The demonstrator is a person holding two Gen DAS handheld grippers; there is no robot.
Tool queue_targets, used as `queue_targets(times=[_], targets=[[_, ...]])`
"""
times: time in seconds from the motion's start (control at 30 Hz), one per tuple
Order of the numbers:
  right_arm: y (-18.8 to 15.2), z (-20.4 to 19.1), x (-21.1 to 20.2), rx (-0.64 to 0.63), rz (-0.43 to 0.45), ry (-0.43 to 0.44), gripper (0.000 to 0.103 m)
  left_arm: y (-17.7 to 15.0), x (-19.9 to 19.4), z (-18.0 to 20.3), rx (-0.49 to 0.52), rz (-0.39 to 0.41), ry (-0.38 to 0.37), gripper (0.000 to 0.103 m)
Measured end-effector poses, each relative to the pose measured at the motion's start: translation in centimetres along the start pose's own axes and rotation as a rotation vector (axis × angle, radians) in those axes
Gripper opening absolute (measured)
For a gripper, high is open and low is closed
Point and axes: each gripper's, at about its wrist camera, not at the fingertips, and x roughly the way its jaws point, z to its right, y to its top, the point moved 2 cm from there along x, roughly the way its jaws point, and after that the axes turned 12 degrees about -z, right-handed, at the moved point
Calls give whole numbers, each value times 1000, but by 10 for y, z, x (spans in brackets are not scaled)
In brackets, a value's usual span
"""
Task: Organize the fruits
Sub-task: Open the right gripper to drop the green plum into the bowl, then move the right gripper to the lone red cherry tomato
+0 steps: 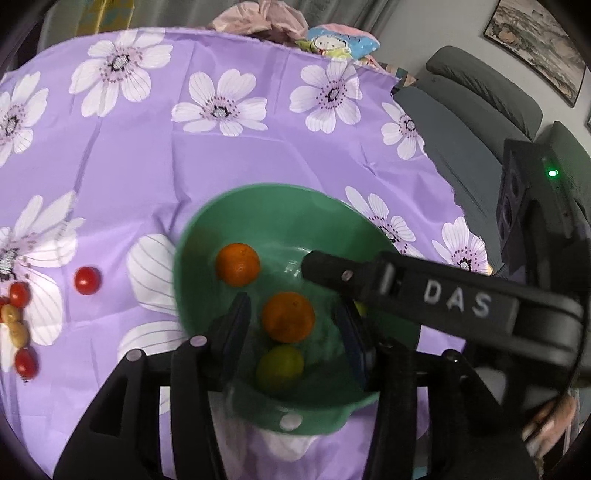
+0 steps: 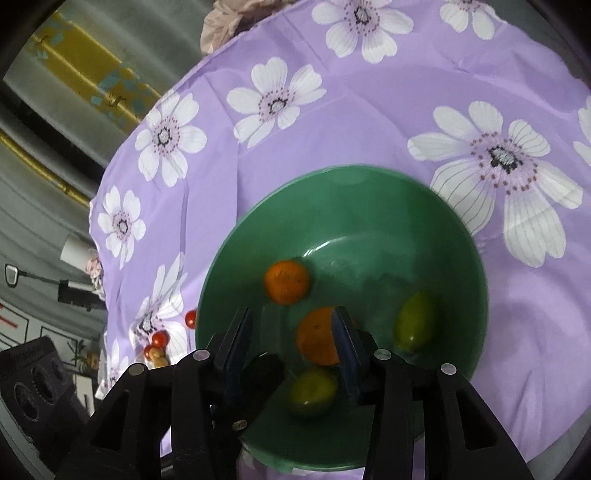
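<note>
A green bowl (image 1: pixel 280 206) (image 2: pixel 354 192) stands on the purple flowered cloth. It holds two oranges, the far one (image 1: pixel 237 264) (image 2: pixel 287 281) and the near one (image 1: pixel 288 316) (image 2: pixel 316 339), and two green citrus fruits (image 1: pixel 280 367) (image 2: pixel 313 391) (image 2: pixel 413 326). My left gripper (image 1: pixel 293 325) hangs over the bowl, open; the near orange lies between its jaws, clear of both pads. My right gripper (image 2: pixel 291 328) is open over the same bowl. The near orange sits beside its right finger. One of its fingers (image 1: pixel 332 267) reaches in from the right in the left wrist view.
Several red and yellow cherry tomatoes (image 1: pixel 87 280) (image 1: pixel 16 321) (image 2: pixel 159 343) lie on the cloth left of the bowl. A grey sofa (image 1: pixel 472 122) stands beyond the table's right edge. Pink fabric (image 1: pixel 266 18) sits at the far edge.
</note>
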Motion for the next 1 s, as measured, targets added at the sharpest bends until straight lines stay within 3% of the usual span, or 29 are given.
queue_targets(times=[0.23,0.33,0.5,0.73,0.9,1.0], targets=[[-1,-16,-3,-56,53,-60,49,-9,-49,-28,-34,79,88,60],[-3,-26,-1,-93,67,-87,56,-17,-70,-55,-93,98,196,62],[-7,-38,6,-132,50,-105,57,-32,-96,-116,-259,110,350,63],[-18,-62,16,-234,53,-125,65,-64,-107,-192,-448,130,369,66],[-28,-84,18,-283,68,-92,65,-66,-89,-196,-445,84,358,65],[-40,-107,17,-346,47,-12,65,-66,-72,-201,-448,31,350,64]])
